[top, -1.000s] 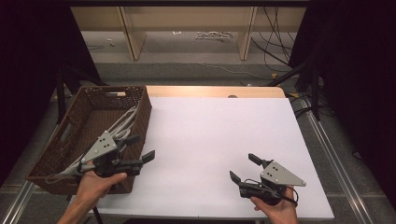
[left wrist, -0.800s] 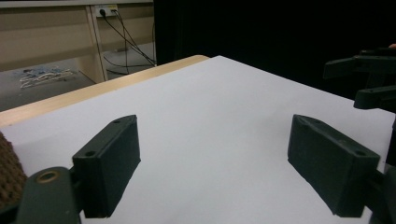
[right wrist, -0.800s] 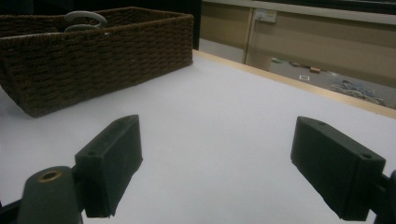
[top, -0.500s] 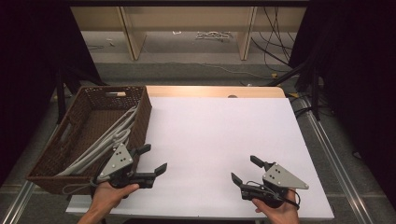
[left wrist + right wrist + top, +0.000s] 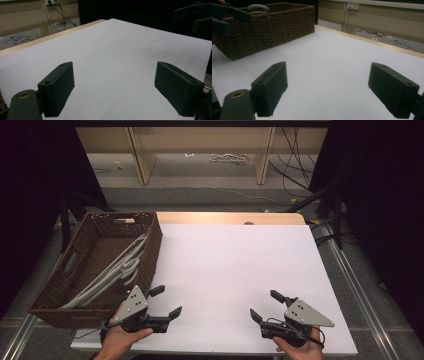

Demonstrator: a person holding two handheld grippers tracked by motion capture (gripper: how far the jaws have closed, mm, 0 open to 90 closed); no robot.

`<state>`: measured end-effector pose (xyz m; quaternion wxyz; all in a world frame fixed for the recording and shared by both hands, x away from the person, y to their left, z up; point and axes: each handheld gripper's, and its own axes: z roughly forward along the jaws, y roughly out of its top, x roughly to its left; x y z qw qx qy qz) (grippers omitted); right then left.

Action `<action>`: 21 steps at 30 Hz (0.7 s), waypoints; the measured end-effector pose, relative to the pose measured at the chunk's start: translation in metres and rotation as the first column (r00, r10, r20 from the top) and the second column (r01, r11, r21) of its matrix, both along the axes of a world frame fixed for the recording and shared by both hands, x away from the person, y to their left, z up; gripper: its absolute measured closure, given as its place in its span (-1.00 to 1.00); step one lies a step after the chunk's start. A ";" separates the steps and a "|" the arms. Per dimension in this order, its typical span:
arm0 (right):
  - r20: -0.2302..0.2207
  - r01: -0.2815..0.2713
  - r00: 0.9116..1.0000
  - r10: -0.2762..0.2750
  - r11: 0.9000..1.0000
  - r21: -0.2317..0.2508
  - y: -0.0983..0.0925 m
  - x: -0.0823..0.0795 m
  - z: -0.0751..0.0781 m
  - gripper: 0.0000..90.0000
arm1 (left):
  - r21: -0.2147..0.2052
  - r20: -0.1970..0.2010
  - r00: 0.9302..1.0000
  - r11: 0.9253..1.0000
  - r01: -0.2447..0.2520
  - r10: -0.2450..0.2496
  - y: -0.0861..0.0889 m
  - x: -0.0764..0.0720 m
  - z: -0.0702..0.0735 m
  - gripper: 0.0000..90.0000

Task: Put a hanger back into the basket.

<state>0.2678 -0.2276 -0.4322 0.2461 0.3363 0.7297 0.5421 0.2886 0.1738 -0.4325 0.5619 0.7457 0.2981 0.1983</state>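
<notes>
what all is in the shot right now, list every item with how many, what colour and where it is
wicker basket: one, dark brown, on the left side of the table
hangers: several, exact count unclear, light grey, lying inside the basket
table top: one, white, with a light wood strip along its far edge
shelving: pale wood, on the floor beyond the table
cables: several, black, on the floor at the far right
left hand-held gripper: one, black with a grey plate, near edge beside the basket, jaws open, nothing between them
right hand-held gripper: one, black with a grey plate, near edge at right, jaws open, nothing between them
</notes>
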 end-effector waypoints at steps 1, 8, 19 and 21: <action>-0.001 0.009 1.000 -0.009 1.000 -0.008 0.000 0.000 0.000 -0.63 | 0.010 0.010 1.000 1.000 -0.001 0.001 0.000 0.000 -0.001 -0.64; -0.008 0.009 1.000 -0.009 1.000 -0.018 0.000 0.000 0.000 -0.63 | 0.003 -0.002 1.000 1.000 0.001 -0.001 0.001 0.003 -0.004 -0.64; -0.001 -0.003 1.000 0.003 1.000 0.001 0.002 0.001 -0.002 -0.63 | 0.008 -0.011 1.000 1.000 -0.002 0.002 0.001 0.003 -0.004 -0.64; -0.001 -0.003 1.000 0.003 1.000 -0.001 0.002 0.001 -0.002 -0.63 | 0.011 -0.008 1.000 1.000 -0.002 0.002 0.001 0.003 -0.004 -0.64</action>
